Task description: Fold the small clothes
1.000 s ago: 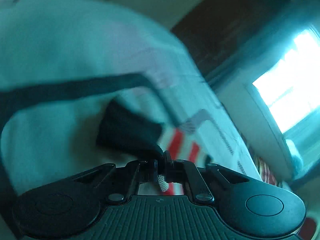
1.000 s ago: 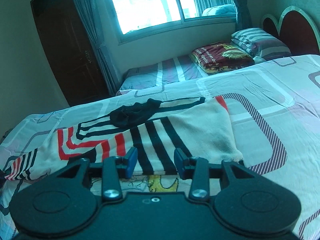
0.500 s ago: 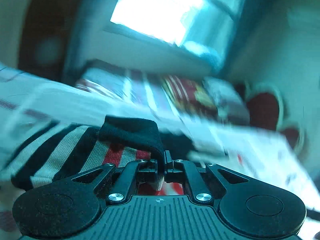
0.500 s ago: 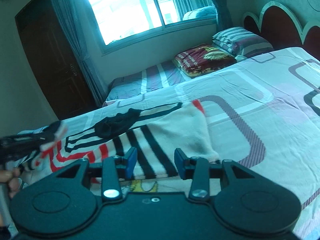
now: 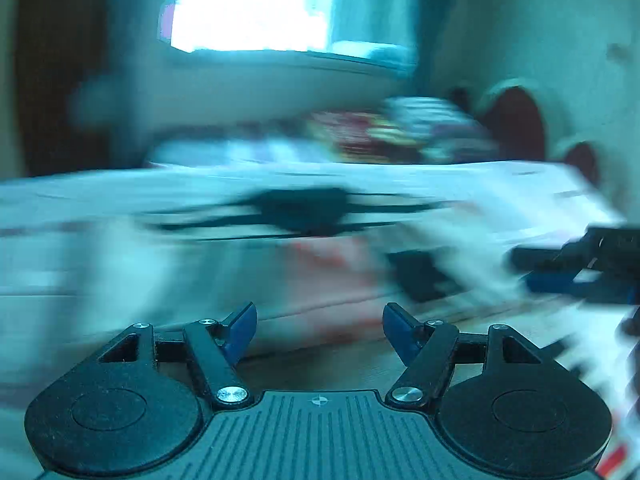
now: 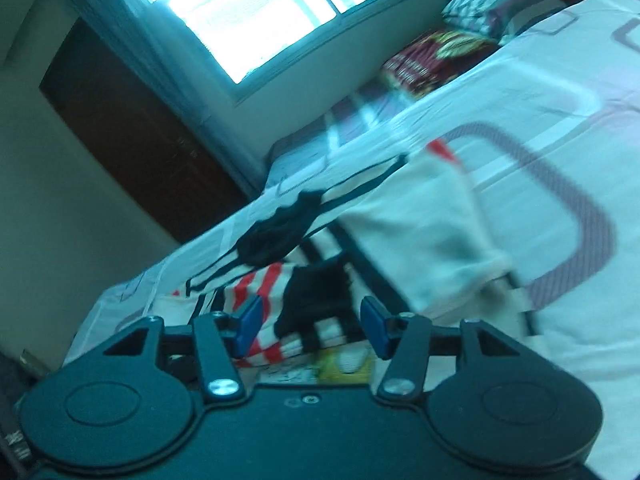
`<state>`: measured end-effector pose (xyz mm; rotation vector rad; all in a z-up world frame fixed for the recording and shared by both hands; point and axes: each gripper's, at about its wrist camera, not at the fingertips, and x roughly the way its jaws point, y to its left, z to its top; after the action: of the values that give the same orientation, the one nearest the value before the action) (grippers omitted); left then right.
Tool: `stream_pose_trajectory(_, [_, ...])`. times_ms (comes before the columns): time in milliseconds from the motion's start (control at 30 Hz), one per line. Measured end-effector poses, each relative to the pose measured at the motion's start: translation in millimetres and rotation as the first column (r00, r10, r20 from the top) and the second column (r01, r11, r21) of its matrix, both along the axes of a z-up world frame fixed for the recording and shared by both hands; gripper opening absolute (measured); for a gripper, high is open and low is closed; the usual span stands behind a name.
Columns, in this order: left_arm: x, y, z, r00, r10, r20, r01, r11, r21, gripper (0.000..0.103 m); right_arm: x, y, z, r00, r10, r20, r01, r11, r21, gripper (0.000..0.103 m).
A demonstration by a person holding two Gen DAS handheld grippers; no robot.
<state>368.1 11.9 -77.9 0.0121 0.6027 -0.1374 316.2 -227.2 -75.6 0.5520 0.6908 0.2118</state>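
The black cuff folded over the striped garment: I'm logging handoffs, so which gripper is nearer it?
Right. The right gripper hangs open just before the black cuff; the left gripper, also open, sits farther back.

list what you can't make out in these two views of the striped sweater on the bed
- Left wrist view: motion blur smears the striped sweater; its folds and edges are unreadable past the open left claw.
- Right wrist view: the open right claw and its body cover the sweater's near hem.
- Right wrist view: the yellow print below the sweater is mostly covered, design unreadable.
- Right wrist view: the small black garment is crumpled; type unclear.
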Motion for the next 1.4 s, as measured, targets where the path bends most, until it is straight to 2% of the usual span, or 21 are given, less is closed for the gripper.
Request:
stream_pose_trajectory(67, [-11.8,46.8,-7.8,0.995,0.100,-0.018,-0.099,0.994,0.046,0.070,16.9,14.5,-12.2,0.999,0.001,-0.033,-0.002,1.000,-0.029,0.051])
stream_pose_trajectory(167, [-12.1,95.6,-24.6,0.981,0.181,-0.073,-0.177,0.983,0.055,0.054,33.9,9.9,-33.9,0.994,-0.042,-0.100,0.053,0.993,0.105,0.051])
stream_pose_trajectory(267, [0.7,117.6,-43.2,0.977,0.184,-0.109,-0.180,0.983,0.042,0.054,46.4,6.9,-47.9,0.990,-0.055,-0.131,0.082,0.976,0.204,0.045])
stream_pose_trajectory(367, [13.5,118.4,-51.0,0.985,0.130,-0.116,-0.129,0.991,0.021,0.054,57.3,11.8,-54.4,0.986,-0.066,-0.150,0.098,0.971,0.217,0.036])
stream_pose_trajectory(433, [23.4,117.0,-55.8,0.987,0.119,-0.104,-0.115,0.992,0.045,0.054,62.8,15.5,-54.7,0.986,-0.076,-0.147,0.102,0.979,0.176,0.020])
stream_pose_trajectory(467, [27.8,119.6,-57.0,0.986,0.130,-0.102,-0.126,0.991,0.037,0.054,65.2,16.9,-53.9,0.985,-0.080,-0.153,0.103,0.984,0.147,0.008])
stream_pose_trajectory(500, [32.8,123.2,-58.3,0.984,0.140,-0.108,-0.140,0.990,0.016,0.045,66.9,18.4,-52.1,0.986,-0.080,-0.145,0.098,0.987,0.126,0.007])
stream_pose_trajectory(633, [41.7,128.1,-60.4,0.982,0.137,-0.132,-0.141,0.990,-0.017,0.037,54.8,24.0,-20.2,0.999,-0.053,-0.007,0.053,0.998,0.027,0.006])
stream_pose_trajectory(767, [46.2,134.9,-62.9,0.977,0.147,-0.152,-0.160,0.984,-0.077,0.035,40.8,23.5,-5.1,0.998,-0.007,0.059,0.010,0.999,-0.037,0.006])
stream_pose_trajectory(833, [47.3,132.0,-64.7,0.978,0.148,-0.150,-0.159,0.985,-0.062,0.035,46.3,23.4,-22.7,1.000,-0.012,0.005,0.012,0.995,-0.097,0.006])
stream_pose_trajectory(900, [47.2,128.9,-64.2,0.977,0.149,-0.152,-0.157,0.987,-0.045,0.035,55.4,19.3,-46.5,0.998,-0.010,-0.067,0.003,0.995,-0.099,0.007])
stream_pose_trajectory(967, [44.4,126.5,-59.8,0.978,0.121,-0.170,-0.126,0.992,-0.020,0.035,53.5,14.9,-50.5,0.998,-0.009,-0.059,0.005,0.997,-0.073,0.007])
stream_pose_trajectory(1033, [30.7,130.7,-50.9,0.979,0.094,-0.181,-0.100,0.995,-0.024,0.035,48.7,12.2,-44.4,0.998,-0.021,-0.058,0.017,0.997,-0.071,0.015])
stream_pose_trajectory(1067, [18.8,133.6,-42.8,0.984,0.096,-0.151,-0.103,0.994,-0.036,0.035,44.1,10.1,-38.3,0.999,-0.030,-0.043,0.026,0.996,-0.085,0.019])
stream_pose_trajectory(1133, [2.5,129.2,-23.5,0.994,0.084,-0.070,-0.088,0.995,-0.057,0.036,29.1,8.4,-22.4,1.000,-0.019,0.024,0.022,0.993,-0.116,0.019])
stream_pose_trajectory(1200, [11.1,109.2,-13.3,0.999,0.028,-0.044,-0.032,0.997,-0.074,0.036,24.2,16.2,-12.2,0.998,0.029,0.059,-0.020,0.988,-0.154,0.019])
stream_pose_trajectory(1233, [22.6,94.7,-12.3,0.999,-0.018,-0.041,0.015,0.997,-0.081,0.036,27.0,24.1,-10.7,0.996,0.062,0.066,-0.050,0.984,-0.173,0.019])
stream_pose_trajectory(1267, [35.1,79.5,-13.1,0.998,-0.053,-0.033,0.050,0.996,-0.070,0.047,31.8,34.0,-10.9,0.993,0.098,0.065,-0.083,0.977,-0.196,0.019])
stream_pose_trajectory(1300, [48.5,64.7,-14.7,0.997,-0.074,-0.019,0.073,0.996,-0.041,0.062,40.7,45.4,-11.7,0.989,0.137,0.059,-0.120,0.967,-0.223,0.019])
stream_pose_trajectory(1367, [78.2,50.5,-17.1,0.998,-0.056,-0.013,0.056,0.998,-0.002,0.065,53.6,66.6,-13.4,0.977,0.205,0.064,-0.182,0.948,-0.259,0.019])
stream_pose_trajectory(1400, [90.4,51.9,-14.6,0.998,-0.056,-0.012,0.056,0.998,-0.014,0.065,60.3,75.8,-12.9,0.972,0.226,0.068,-0.199,0.939,-0.280,0.019])
